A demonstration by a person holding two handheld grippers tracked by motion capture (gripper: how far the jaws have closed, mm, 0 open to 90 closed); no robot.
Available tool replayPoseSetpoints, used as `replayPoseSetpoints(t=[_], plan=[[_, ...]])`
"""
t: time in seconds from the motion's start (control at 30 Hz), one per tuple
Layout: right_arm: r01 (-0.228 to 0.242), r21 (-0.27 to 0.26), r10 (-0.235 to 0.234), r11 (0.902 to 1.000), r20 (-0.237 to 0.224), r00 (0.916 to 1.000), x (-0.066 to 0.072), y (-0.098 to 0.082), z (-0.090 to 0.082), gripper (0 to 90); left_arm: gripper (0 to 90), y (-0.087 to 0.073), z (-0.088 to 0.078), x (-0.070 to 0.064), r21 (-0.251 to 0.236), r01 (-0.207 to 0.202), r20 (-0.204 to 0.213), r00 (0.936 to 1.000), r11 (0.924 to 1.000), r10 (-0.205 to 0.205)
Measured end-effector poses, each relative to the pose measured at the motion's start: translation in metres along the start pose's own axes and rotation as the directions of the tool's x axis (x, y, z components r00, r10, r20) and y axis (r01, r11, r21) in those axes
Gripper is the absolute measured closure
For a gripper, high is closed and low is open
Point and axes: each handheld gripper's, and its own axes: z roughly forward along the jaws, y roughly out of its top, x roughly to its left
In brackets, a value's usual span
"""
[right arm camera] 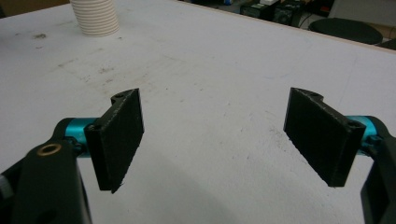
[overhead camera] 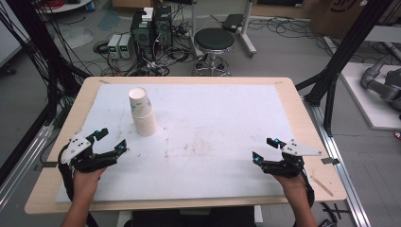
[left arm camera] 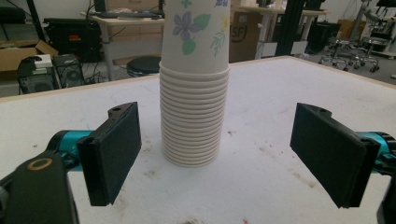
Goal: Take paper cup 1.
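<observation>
- A robotics lab.
- Landmark: the table (overhead camera: 302,123), a wooden top under a white mat.
- Behind the table: a stool (overhead camera: 214,40), PC towers (overhead camera: 152,26) and tangled cables (overhead camera: 165,59) on the floor.
- Right of the table: a black frame (overhead camera: 338,61) and a grey robot arm (overhead camera: 380,80).

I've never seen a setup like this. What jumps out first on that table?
A tall stack of paper cups stands on the left half of the white table, the top cup printed with flowers. Nearer the person, the left gripper and the right gripper rest on the table, both with jaws wide apart, holding nothing.
</observation>
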Motion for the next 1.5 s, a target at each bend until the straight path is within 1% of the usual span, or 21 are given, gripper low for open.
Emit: replayPoseSetpoints(t=[0.2, 0.27, 0.43, 0.5, 0.53, 0.67, 0.7, 0.73, 0.83, 0.87, 0.9, 1.0, 1.03, 1.07, 1.2, 1.3, 1.37, 1.4, 1.43, 1.5], plan=[[0.005, 0.003, -0.005, 1.0000, 0.004, 1.0000, 0.000, -0.001, -0.001, 20.5, 16.4, 0.008, 0.002, -0.003, -0.007, 0.012, 0.000, 0.9999, 0.9999, -0.012], [0.003, 0.005, -0.003, 1.0000, 0.005, 1.0000, 0.000, -0.001, -0.001, 20.5, 16.2, 0.011, 0.003, -0.003, -0.003, 0.017, 0.002, 0.9999, 0.9999, -0.017], [0.002, 0.011, -0.002, 0.9999, 0.007, 1.0000, 0.001, -0.002, -0.002, 20.5, 16.0, 0.018, 0.004, 0.000, -0.004, 0.027, 0.000, 0.9996, 0.9996, -0.027], [0.003, 0.014, -0.003, 0.9999, 0.011, 0.9999, 0.002, -0.002, -0.002, 20.5, 16.0, 0.024, 0.004, 0.001, -0.010, 0.029, -0.003, 0.9996, 0.9995, -0.029], [0.003, 0.013, -0.003, 0.9999, 0.011, 0.9999, 0.002, -0.002, -0.002, 20.5, 16.0, 0.024, 0.004, 0.001, -0.010, 0.029, -0.003, 0.9996, 0.9995, -0.029], [0.000, 0.011, 0.000, 0.9999, 0.011, 0.9999, 0.002, -0.002, -0.003, 20.5, 16.0, 0.036, 0.007, 0.004, -0.007, 0.018, 0.002, 0.9998, 0.9998, -0.018], [0.003, 0.011, -0.003, 0.9999, 0.012, 0.9999, 0.002, -0.002, -0.003, 20.5, 16.0, 0.036, 0.007, 0.004, -0.007, 0.018, 0.002, 0.9998, 0.9998, -0.018], [0.002, 0.010, -0.002, 0.9999, 0.011, 0.9999, 0.002, -0.002, -0.003, 20.5, 16.0, 0.040, 0.008, 0.004, -0.004, 0.012, 0.005, 0.9999, 0.9999, -0.012], [0.006, 0.013, -0.007, 0.9999, 0.011, 0.9999, 0.002, -0.002, -0.003, 20.5, 16.0, 0.044, 0.009, 0.005, -0.004, 0.008, 0.009, 0.9999, 1.0000, -0.008], [0.009, 0.012, -0.009, 0.9999, 0.011, 0.9999, 0.002, -0.002, -0.002, 20.5, 16.0, 0.048, 0.011, 0.006, -0.001, 0.004, 0.009, 1.0000, 1.0000, -0.004], [0.007, 0.012, -0.007, 0.9999, 0.009, 0.9999, 0.003, -0.002, -0.002, 20.5, 16.0, 0.048, 0.011, 0.006, -0.001, 0.004, 0.009, 1.0000, 1.0000, -0.004], [0.007, 0.015, -0.007, 0.9999, 0.006, 1.0000, 0.003, -0.002, -0.002, 20.5, 16.0, 0.057, 0.015, 0.007, 0.007, -0.007, 0.016, 0.9998, 1.0000, 0.007], [0.009, 0.014, -0.009, 0.9999, 0.005, 0.9999, 0.003, -0.001, -0.002, 20.5, 16.0, 0.057, 0.015, 0.007, 0.007, -0.007, 0.016, 0.9998, 1.0000, 0.007], [0.007, 0.015, -0.007, 0.9999, 0.005, 1.0000, 0.003, -0.001, -0.002, 20.5, 16.0, 0.062, 0.019, 0.009, 0.018, -0.008, 0.024, 0.9997, 0.9998, 0.007], [0.007, 0.014, -0.007, 0.9999, 0.002, 1.0000, 0.004, -0.001, -0.001, 20.5, 16.0, 0.070, 0.027, 0.011, 0.031, -0.010, 0.037, 0.9993, 0.9995, 0.009], [0.006, 0.018, -0.006, 0.9998, 0.001, 1.0000, 0.004, -0.001, -0.001, 20.5, 16.0, 0.075, 0.035, 0.012, 0.044, -0.004, 0.042, 0.9991, 0.9990, 0.003], [0.006, 0.018, -0.006, 0.9998, 0.002, 1.0000, 0.004, -0.001, -0.001, 20.5, 16.0, 0.078, 0.040, 0.012, 0.051, -0.010, 0.047, 0.9988, 0.9987, 0.008], [0.006, 0.017, -0.006, 0.9998, 0.001, 1.0000, 0.004, -0.001, -0.001, 20.5, 16.0, 0.078, 0.040, 0.012, 0.051, -0.010, 0.047, 0.9988, 0.9987, 0.008], [0.005, 0.017, -0.005, 0.9998, 0.000, 1.0000, 0.004, -0.001, -0.001, 20.5, 16.0, 0.082, 0.046, 0.013, 0.061, -0.013, 0.037, 0.9993, 0.9980, 0.010], [0.005, 0.017, -0.005, 0.9998, 0.000, 1.0000, 0.004, -0.001, -0.001, 20.5, 16.0, 0.083, 0.048, 0.014, 0.063, -0.014, 0.034, 0.9994, 0.9979, 0.011]])
